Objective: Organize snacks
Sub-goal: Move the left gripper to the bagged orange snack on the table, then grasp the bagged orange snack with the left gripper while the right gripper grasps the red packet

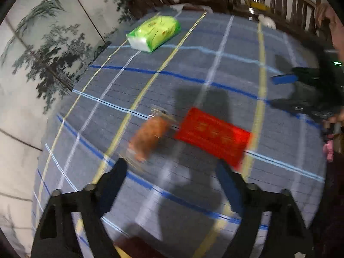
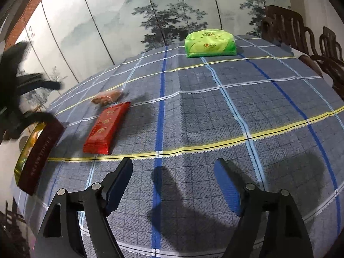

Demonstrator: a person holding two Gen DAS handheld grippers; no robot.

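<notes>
A red flat packet (image 1: 212, 137) lies on the blue checked tablecloth (image 1: 193, 68), and an orange snack in a clear wrapper (image 1: 148, 137) lies just left of it. My left gripper (image 1: 172, 163) hovers open just short of both, with nothing between its fingers; this view is blurred. In the right wrist view the red packet (image 2: 107, 126) and the orange snack (image 2: 107, 96) are at the left. My right gripper (image 2: 174, 167) stands open over bare cloth, holding nothing. The left gripper (image 2: 53, 100) shows blurred at the left edge, and the right gripper (image 1: 281, 91) shows at the right edge of the left wrist view.
A green tissue pack (image 2: 210, 43) sits at the far side of the table. A dark red box (image 2: 38, 154) with gold contents stands at the table's left edge. Dark wooden chairs (image 2: 301, 38) line the far right, and a painted screen wall (image 2: 129, 17) stands behind the table.
</notes>
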